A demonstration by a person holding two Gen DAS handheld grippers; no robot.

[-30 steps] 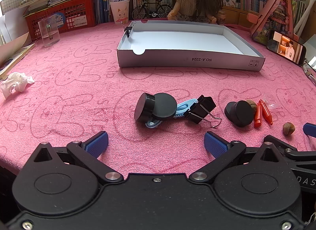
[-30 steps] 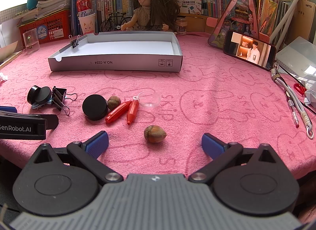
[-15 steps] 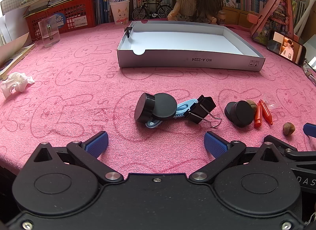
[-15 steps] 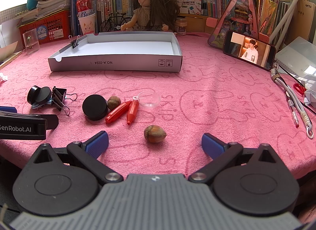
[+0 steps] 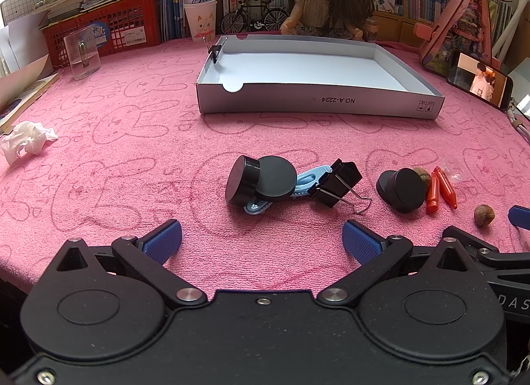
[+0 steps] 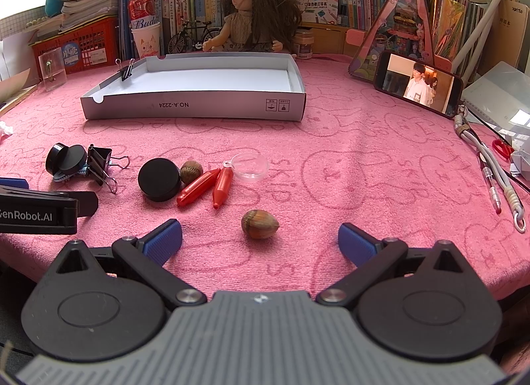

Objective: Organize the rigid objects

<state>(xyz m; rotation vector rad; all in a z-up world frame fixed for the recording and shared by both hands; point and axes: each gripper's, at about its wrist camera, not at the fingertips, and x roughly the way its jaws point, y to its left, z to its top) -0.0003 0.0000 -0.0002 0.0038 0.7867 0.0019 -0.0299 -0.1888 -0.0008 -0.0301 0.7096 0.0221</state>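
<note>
My left gripper (image 5: pixel 261 241) is open and empty, just short of two black round caps (image 5: pixel 261 179) lying on a blue clip (image 5: pixel 308 181) beside a black binder clip (image 5: pixel 334 183). Right of them lie a black puck (image 5: pixel 402 189), two red crayon-like pieces (image 5: pixel 440 188) and a hazelnut (image 5: pixel 484 215). My right gripper (image 6: pixel 260 239) is open and empty, with a hazelnut (image 6: pixel 260 223) just ahead between its fingers. The puck (image 6: pixel 159 179), a second nut (image 6: pixel 191 171), the red pieces (image 6: pixel 208 186) and a clear lid (image 6: pixel 250 166) lie beyond. A white open box (image 6: pixel 195 108) stands farther back.
A doll (image 6: pixel 255 17), books, a red basket (image 5: pixel 109 25), a paper cup with a can (image 5: pixel 200 12) and a clear cup (image 5: pixel 82 55) line the back. A phone (image 6: pixel 419 85), cables and pens (image 6: pixel 497 179) lie right. Crumpled tissue (image 5: pixel 26 141) lies left.
</note>
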